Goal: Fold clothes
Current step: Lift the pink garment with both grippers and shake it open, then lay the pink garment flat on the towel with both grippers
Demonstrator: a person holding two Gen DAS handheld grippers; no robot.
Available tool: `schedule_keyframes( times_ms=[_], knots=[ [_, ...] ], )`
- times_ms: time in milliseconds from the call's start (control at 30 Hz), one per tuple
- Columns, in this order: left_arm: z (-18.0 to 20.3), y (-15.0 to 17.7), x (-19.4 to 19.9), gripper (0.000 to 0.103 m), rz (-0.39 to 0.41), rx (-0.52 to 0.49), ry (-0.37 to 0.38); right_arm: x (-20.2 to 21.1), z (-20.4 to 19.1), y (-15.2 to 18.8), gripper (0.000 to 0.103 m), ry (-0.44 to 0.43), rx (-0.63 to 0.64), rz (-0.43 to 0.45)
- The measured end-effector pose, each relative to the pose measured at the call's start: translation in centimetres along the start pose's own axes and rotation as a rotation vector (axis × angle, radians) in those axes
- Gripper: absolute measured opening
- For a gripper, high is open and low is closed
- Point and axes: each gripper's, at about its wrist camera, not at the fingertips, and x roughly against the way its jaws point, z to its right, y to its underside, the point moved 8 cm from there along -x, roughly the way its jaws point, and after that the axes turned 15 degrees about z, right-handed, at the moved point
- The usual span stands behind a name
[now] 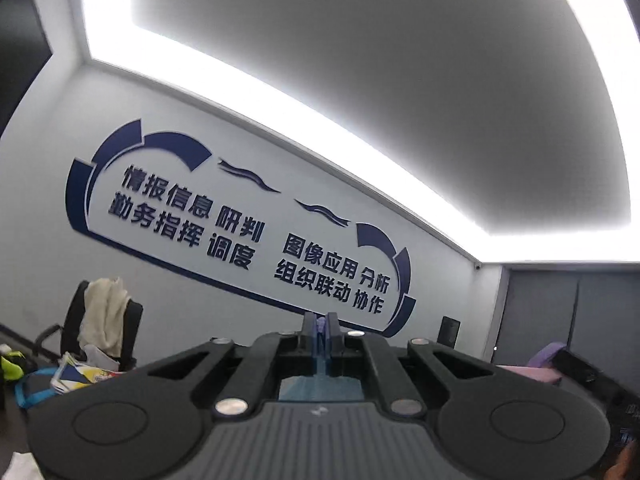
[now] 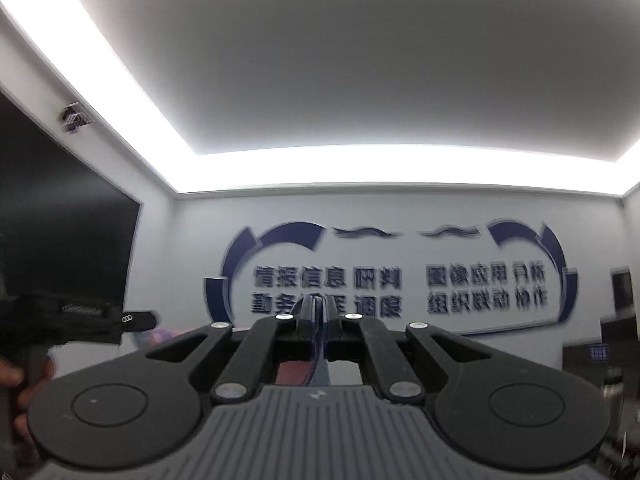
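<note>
Both raised toward wall sign (image 1: 248, 236) at twelve o'clock: left gripper (image 1: 321, 326) and right gripper (image 2: 319, 312) each pinch purple cloth (image 1: 320, 325), garment lifted, mostly hidden below; folding apparently just starting

The right claw (image 2: 319, 304) points slightly upward at a pale wall, its two black fingers pressed together with a thin strip of purple fabric (image 2: 318, 344) pinched between them. Behind it, the wall carries a blue sign (image 2: 396, 280) with rows of dark, blurred characters inside curved bands. A bright light strip (image 2: 360, 164) frames the grey ceiling. At the left edge, a hand (image 2: 16, 376) grips the other black claw (image 2: 132, 320), with more purple cloth just beyond it.
</note>
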Motion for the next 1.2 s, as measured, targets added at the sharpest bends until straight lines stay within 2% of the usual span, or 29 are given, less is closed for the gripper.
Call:
schedule_keyframes(
  times_ms=[67,133,200,267,300,367,400,433,467,500,533,567,600,633,667,733,767,833,900,1000,1033,1067,1100,1133,1200],
  knots=[
    [-0.6,1.8,2.6,0.002,-0.023,-0.029,-0.005,3.6,-2.9,0.5,0.002,-0.092,0.007,-0.020],
    [-3.5,6.0,5.9,0.002,-0.094,-0.021,-0.045,7.4,-6.8,2.3,0.002,-0.207,-0.004,-0.065],
    [-8.0,11.0,9.2,0.002,-0.174,0.005,-0.143,10.5,-11.8,5.5,0.002,-0.339,-0.042,-0.152],
    [-12.6,15.9,12.6,0.002,-0.259,0.035,-0.269,12.7,-17.5,10.6,0.002,-0.496,-0.088,-0.286],
    [-14.9,18.3,14.6,0.003,-0.301,0.050,-0.340,13.6,-20.2,13.9,0.003,-0.572,-0.114,-0.385],
    [-19.4,23.0,18.6,0.013,-0.386,0.080,-0.484,15.3,-24.1,20.9,0.004,-0.671,-0.164,-0.623],
    [-20.5,24.4,20.6,0.013,-0.419,0.067,-0.516,16.3,-25.3,23.5,0.005,-0.713,-0.188,-0.724],
    [-21.6,25.5,22.6,0.013,-0.450,0.051,-0.543,16.6,-25.4,24.8,0.005,-0.740,-0.217,-0.770],
    [-22.1,26.0,24.4,0.014,-0.451,0.034,-0.558,16.6,-24.8,25.1,0.015,-0.747,-0.242,-0.768],
    [-22.1,25.8,25.4,0.017,-0.445,0.023,-0.566,16.2,-23.6,24.9,0.040,-0.728,-0.256,-0.738],
    [-22.1,25.5,26.3,0.029,-0.439,0.013,-0.573,14.9,-21.5,24.7,0.055,-0.669,-0.259,-0.701],
    [-20.9,25.1,26.5,0.043,-0.428,0.011,-0.548,13.2,-19.0,24.6,0.072,-0.591,-0.258,-0.663],
    [-19.5,24.7,26.7,0.048,-0.417,0.010,-0.520,11.8,-16.3,25.2,0.073,-0.501,-0.244,-0.653],
    [-17.9,25.1,26.6,0.054,-0.427,0.005,-0.454,10.6,-13.5,26.2,0.073,-0.404,-0.221,-0.658],
    [-16.2,25.6,26.5,0.055,-0.439,-0.001,-0.383,9.5,-10.6,27.2,0.073,-0.307,-0.199,-0.662],
    [-12.8,27.7,25.6,0.055,-0.529,-0.004,-0.255,7.9,-5.3,29.8,0.073,-0.133,-0.154,-0.696],
    [-11.0,28.7,25.3,0.055,-0.571,-0.006,-0.193,7.6,-3.3,32.0,0.073,-0.069,-0.132,-0.742],
    [-8.3,30.1,24.7,0.056,-0.611,-0.026,-0.082,7.5,-0.6,36.3,0.073,-0.006,-0.125,-0.844],
    [-6.5,32.1,24.1,0.061,-0.655,-0.051,-0.026,7.2,1.6,40.3,0.073,0.029,-0.129,-0.917],
    [-6.3,35.1,22.9,0.059,-0.726,-0.121,-0.070,7.5,2.8,44.5,0.073,0.067,-0.100,-0.958],
    [-6.4,35.8,23.1,0.056,-0.747,-0.139,-0.086,8.2,3.4,45.4,0.073,0.092,-0.081,-0.968],
    [-6.5,36.0,23.6,0.046,-0.756,-0.151,-0.093,9.3,4.1,45.9,0.073,0.122,-0.057,-0.977],
    [-6.5,36.0,24.1,0.035,-0.763,-0.161,-0.098,9.5,4.5,47.0,0.072,0.133,-0.047,-0.991],
    [-6.6,36.1,24.6,0.003,-0.770,-0.172,-0.104,9.8,5.0,47.9,0.068,0.129,-0.070,-1.010],
    [-7.1,36.1,24.3,0.001,-0.795,-0.142,-0.111,10.8,5.9,48.9,0.009,0.120,-0.124,-1.037]
  ],
)
